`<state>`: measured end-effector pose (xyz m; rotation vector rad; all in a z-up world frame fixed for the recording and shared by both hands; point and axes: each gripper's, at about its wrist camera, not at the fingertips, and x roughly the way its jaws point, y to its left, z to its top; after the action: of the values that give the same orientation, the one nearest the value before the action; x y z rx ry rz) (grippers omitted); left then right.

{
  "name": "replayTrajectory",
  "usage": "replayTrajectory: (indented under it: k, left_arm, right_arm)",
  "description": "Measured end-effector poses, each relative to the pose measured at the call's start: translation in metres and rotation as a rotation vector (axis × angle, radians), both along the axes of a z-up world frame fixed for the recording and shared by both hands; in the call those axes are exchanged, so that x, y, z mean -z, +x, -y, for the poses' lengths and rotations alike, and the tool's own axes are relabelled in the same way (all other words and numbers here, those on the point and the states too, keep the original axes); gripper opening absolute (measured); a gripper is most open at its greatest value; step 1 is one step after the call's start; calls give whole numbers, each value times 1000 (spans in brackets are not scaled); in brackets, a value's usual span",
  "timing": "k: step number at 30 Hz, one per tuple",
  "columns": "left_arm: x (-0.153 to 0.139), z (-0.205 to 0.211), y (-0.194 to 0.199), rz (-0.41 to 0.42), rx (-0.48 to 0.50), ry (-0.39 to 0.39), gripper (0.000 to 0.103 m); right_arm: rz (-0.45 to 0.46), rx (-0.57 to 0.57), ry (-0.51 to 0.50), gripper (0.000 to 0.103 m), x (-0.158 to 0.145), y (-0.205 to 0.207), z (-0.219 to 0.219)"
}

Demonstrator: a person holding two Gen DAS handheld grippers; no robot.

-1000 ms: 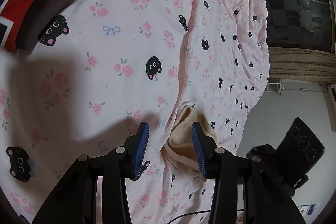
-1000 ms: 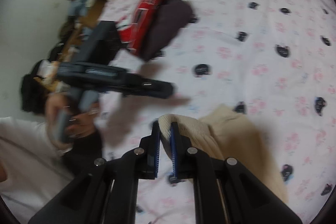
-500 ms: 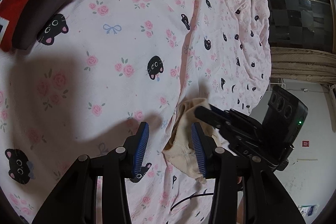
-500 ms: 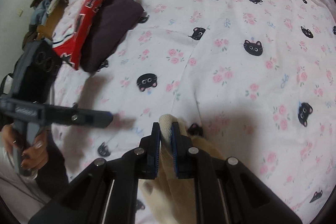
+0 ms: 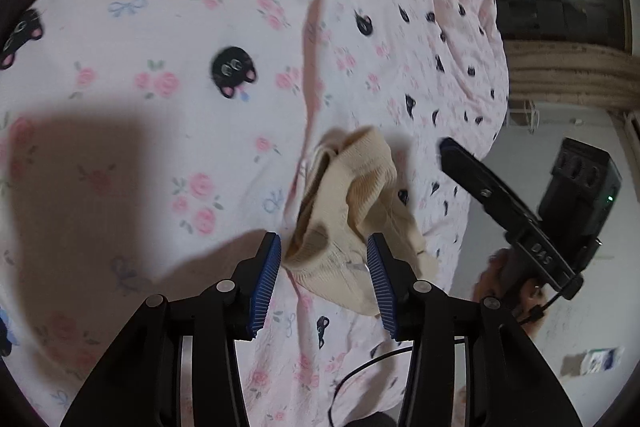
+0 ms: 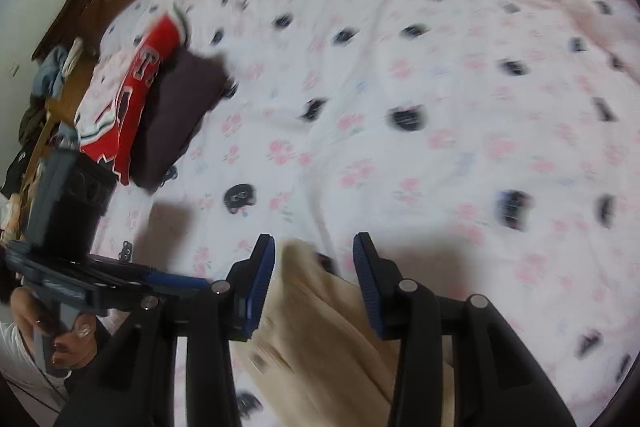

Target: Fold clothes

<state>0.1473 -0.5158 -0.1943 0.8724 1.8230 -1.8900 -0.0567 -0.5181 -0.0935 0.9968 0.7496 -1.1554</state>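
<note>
One cream knit garment (image 5: 352, 211) lies crumpled on the near bedspread (image 5: 168, 27); two folded garments, one red (image 6: 132, 95), one dark (image 6: 176, 115), lie far left. Left gripper (image 5: 323, 267) is opening, released; right gripper (image 6: 314, 267) is opening around the knit, pads not touching it.

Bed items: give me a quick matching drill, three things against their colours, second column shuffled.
Things:
1. knit garment
2. jersey
3. folded garment beside the jersey

Colours:
A. dark, near black
B. cream
C. red with white trim

Pairs: 1-B, 2-C, 3-A
</note>
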Motion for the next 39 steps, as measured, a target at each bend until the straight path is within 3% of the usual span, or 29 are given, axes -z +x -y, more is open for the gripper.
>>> replayTrajectory:
  k: [5,13,24,31,39]
  left_arm:
    - [3,-7,-13,109,40,-60,40]
    - [6,-17,-22,188,80,-122,40]
    - [7,-19,-24,199,90,-133,41]
    - [7,-17,-24,193,92,-127,41]
    - [8,-16,-23,182,88,-107,41]
  right_arm:
    - [-207,-45,-3,42,-13,-23,-61]
    - [-470,-160,81,40,18,-46,-136]
    - [-573,-231,114,39,48,-46,-151]
    - [-614,-286,113,14,59,-29,-142]
    - [-606,-345,181,11,69,-23,-139]
